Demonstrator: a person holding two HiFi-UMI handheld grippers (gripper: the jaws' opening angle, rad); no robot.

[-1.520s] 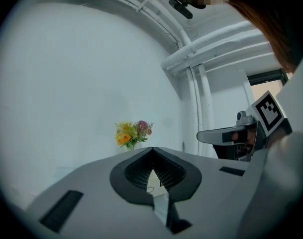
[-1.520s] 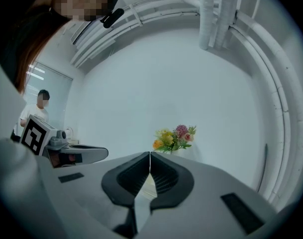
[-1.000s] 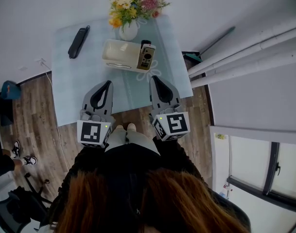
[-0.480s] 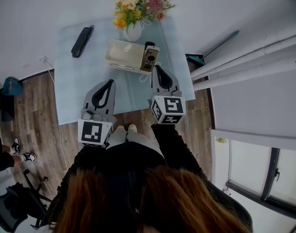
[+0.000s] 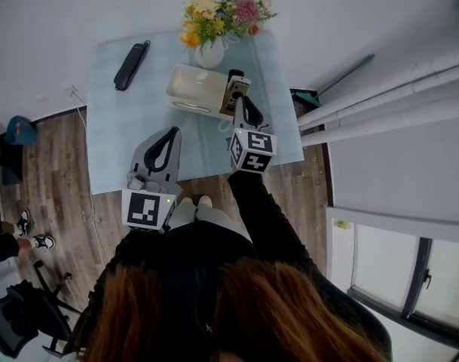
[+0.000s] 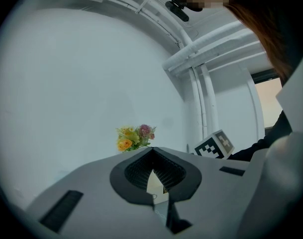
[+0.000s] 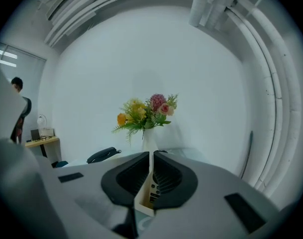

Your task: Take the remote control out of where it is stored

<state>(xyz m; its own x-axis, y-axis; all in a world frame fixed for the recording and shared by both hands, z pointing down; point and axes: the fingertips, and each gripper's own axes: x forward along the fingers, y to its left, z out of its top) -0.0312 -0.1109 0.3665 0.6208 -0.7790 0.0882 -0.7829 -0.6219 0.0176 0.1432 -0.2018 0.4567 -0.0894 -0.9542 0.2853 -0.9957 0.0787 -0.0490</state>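
The remote control (image 5: 234, 95) stands upright in the right end of a cream holder box (image 5: 195, 89) on the pale blue table (image 5: 123, 134). My right gripper (image 5: 249, 108) is shut and empty, its tips just in front of the remote and slightly to its right; touching cannot be told. In the right gripper view the holder and remote (image 7: 153, 193) show through the slit below the shut tips (image 7: 151, 153). My left gripper (image 5: 169, 132) is shut with nothing in it and hovers over the table's near part. The cream box (image 6: 156, 184) shows behind its tips (image 6: 152, 149).
A white vase of flowers (image 5: 212, 50) stands right behind the holder. A long black object (image 5: 131, 65) lies at the table's back left. White pipes (image 5: 380, 89) and a wall run to the right of the table; wooden floor (image 5: 56, 179) lies to the left.
My right gripper has moved forward over the table and lower, ending close in front of the remote. The left gripper has stayed where it was.
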